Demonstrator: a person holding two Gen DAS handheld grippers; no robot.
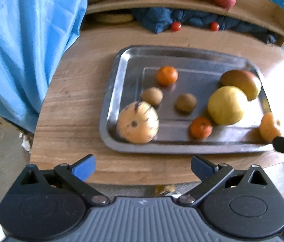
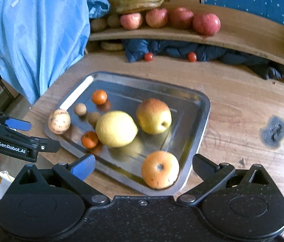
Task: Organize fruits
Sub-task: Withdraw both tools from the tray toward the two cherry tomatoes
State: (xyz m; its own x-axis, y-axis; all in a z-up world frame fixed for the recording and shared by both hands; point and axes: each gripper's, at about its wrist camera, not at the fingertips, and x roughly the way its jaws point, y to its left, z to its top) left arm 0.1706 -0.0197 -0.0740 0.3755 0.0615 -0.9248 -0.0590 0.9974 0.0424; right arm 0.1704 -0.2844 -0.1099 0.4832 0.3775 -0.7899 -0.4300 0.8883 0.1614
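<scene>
Fruits (image 2: 116,128) on steel tray (image 2: 202,109) (eight pieces); both hand-held grippers agape, empty.

Wooden surface with a tray, and a shelf behind it

The pale wooden surface (image 2: 232,104) carries a steel tray (image 2: 203,109) near its front edge, and the tray holds the loose fruit. A dark scorch mark (image 2: 275,131) stains the wood to the tray's right. Toward the back, two small tomatoes (image 2: 149,56) lie on the wood against a crumpled dark blue cloth (image 2: 174,49) that sits under a curved wooden shelf (image 2: 242,38). On top of the shelf, four red apples (image 2: 206,23) stand in a row, with a bunch of bananas (image 2: 139,0) and some brown fruits at the left end.
</scene>
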